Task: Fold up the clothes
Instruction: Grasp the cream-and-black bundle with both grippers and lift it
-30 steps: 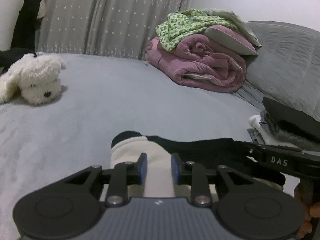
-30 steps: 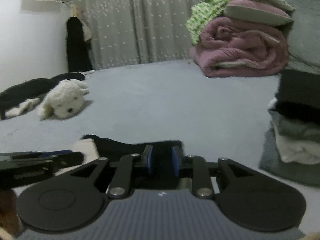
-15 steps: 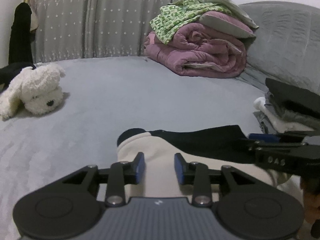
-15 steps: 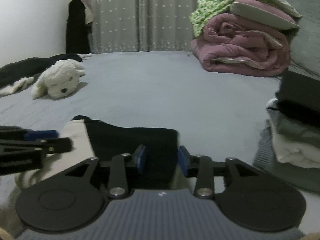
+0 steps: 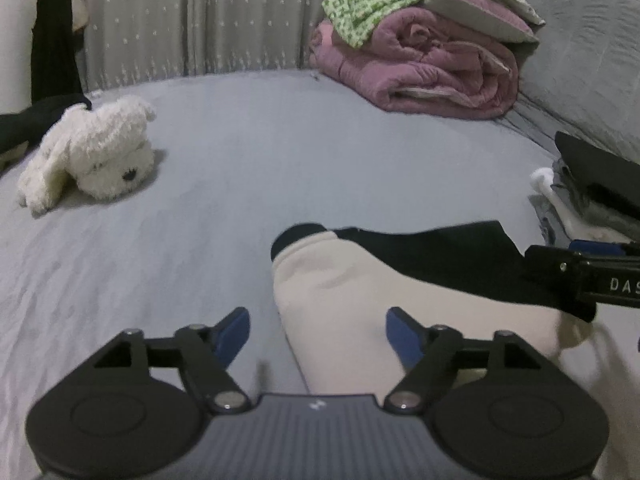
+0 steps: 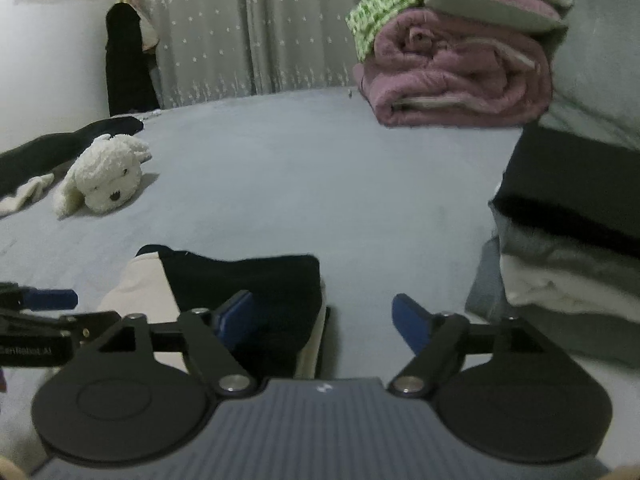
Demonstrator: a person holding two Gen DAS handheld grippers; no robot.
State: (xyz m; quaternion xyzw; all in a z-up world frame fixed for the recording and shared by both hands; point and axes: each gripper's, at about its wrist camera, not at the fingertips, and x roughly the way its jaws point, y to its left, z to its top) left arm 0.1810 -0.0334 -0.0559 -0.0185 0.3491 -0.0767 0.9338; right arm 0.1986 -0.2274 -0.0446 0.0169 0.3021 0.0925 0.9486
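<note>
The black-and-cream garment [image 5: 360, 280] is lying folded on the grey bed [image 5: 280, 152], directly ahead of both claws. The left claw [image 5: 318, 334] is standing with its jaws apart; they have just been opening, and the cream part of the garment is lying between the blue pads without being pressed. The right claw [image 6: 324, 318] is likewise standing apart after just opening; its left pad is sitting over the black panel [image 6: 248, 276], and its right pad is hanging over bare sheet.

Handling judgement: the garment is appearing soft, light and limp, likely a knit or fleece. It is offering no stiffness, so a single-point lift is likely to let the fold sag open. The layers are likely sliding over each other readily.

Recommended hold: take both near corners of the folded edge together, pinching all layers at once, one claw per corner. A stack of folded clothes [image 6: 568, 248] is resting just to the right, a probable destination.
</note>
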